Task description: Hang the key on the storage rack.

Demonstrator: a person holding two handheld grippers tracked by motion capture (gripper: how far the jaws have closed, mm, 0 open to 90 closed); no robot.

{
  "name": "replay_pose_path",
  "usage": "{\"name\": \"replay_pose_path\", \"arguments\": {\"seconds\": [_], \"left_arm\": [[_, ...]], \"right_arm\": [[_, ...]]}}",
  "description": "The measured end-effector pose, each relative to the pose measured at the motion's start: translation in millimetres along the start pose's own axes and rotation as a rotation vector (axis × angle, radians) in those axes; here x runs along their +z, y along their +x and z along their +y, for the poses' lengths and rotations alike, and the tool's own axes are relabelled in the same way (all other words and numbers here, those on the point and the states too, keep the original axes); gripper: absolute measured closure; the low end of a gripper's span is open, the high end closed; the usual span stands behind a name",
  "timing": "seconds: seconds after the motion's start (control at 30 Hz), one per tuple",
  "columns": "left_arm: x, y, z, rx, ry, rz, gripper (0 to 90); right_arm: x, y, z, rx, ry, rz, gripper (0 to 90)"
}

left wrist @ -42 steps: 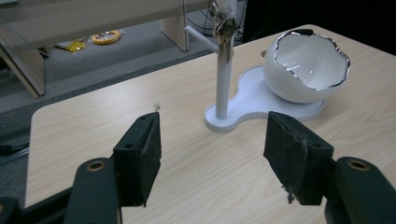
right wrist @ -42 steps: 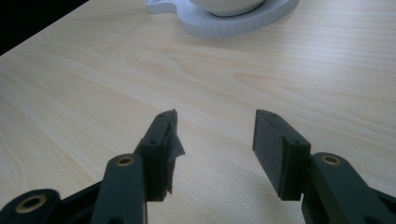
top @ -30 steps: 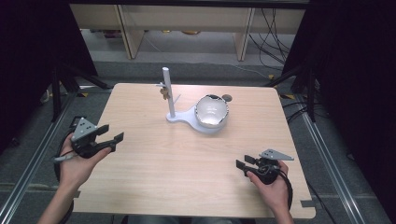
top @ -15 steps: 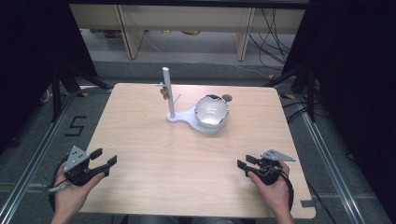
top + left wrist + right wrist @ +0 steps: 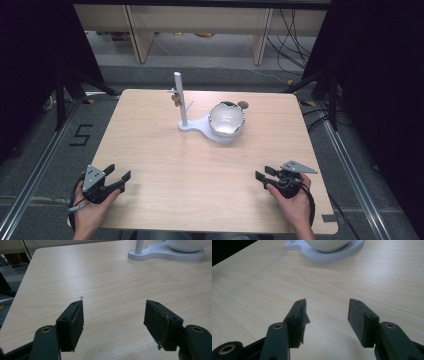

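A white stand with an upright post sits at the back middle of the wooden table. A shiny bowl rests on the stand's round base. Something small and brown hangs on the post. My left gripper rests at the table's front left corner, open and holding nothing. My right gripper lies near the front right edge, also open with nothing between its pads. Both point toward the stand, well short of it.
A small dark round object lies on the table behind the bowl. Shelving legs and cables stand on the floor beyond the far edge. A "5" is marked on the floor at the left.
My left gripper has drawn back toward the front left corner of the table and come lower. My right gripper has barely shifted.
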State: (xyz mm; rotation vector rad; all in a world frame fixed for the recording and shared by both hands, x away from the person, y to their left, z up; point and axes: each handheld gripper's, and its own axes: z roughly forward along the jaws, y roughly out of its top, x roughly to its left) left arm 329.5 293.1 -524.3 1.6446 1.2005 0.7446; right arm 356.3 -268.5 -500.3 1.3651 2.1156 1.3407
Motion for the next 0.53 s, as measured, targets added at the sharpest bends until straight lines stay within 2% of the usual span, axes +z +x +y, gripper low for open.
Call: {"name": "replay_pose_path", "arguments": {"seconds": [0.07,0.17,0.23,0.33,0.4,0.47,0.5,0.53], "left_arm": [[-2.6,-0.6,-1.1,0.002,-0.030,0.007,30.8],[-3.5,-4.1,-1.8,0.037,-0.040,0.014,30.9],[-3.5,-5.5,-1.9,0.050,-0.039,0.017,31.3],[-2.6,-7.8,-1.6,0.075,-0.024,0.020,31.6],[-2.3,-7.9,-1.3,0.076,-0.018,0.019,32.1],[-2.5,-7.5,-1.3,0.068,-0.020,0.019,32.0],[-2.5,-7.5,-1.3,0.068,-0.020,0.019,31.9],[-2.6,-7.2,-1.4,0.063,-0.024,0.022,31.5]], "right_arm": [[0.8,0.3,-1.0,0.008,-0.005,0.001,49.8],[1.9,0.4,-2.3,0.017,-0.024,0.026,49.8],[0.8,0.0,-2.6,0.013,-0.012,0.019,49.8],[0.5,-0.2,-3.3,0.011,-0.025,0.006,49.8],[1.6,-2.0,-4.0,-0.001,-0.034,-0.025,49.8],[-0.4,-2.8,-4.1,0.002,-0.029,-0.013,49.8],[-0.6,-2.8,-4.1,0.006,-0.030,-0.005,49.8],[-1.0,1.2,-4.7,0.057,-0.026,-0.004,49.8]]}}
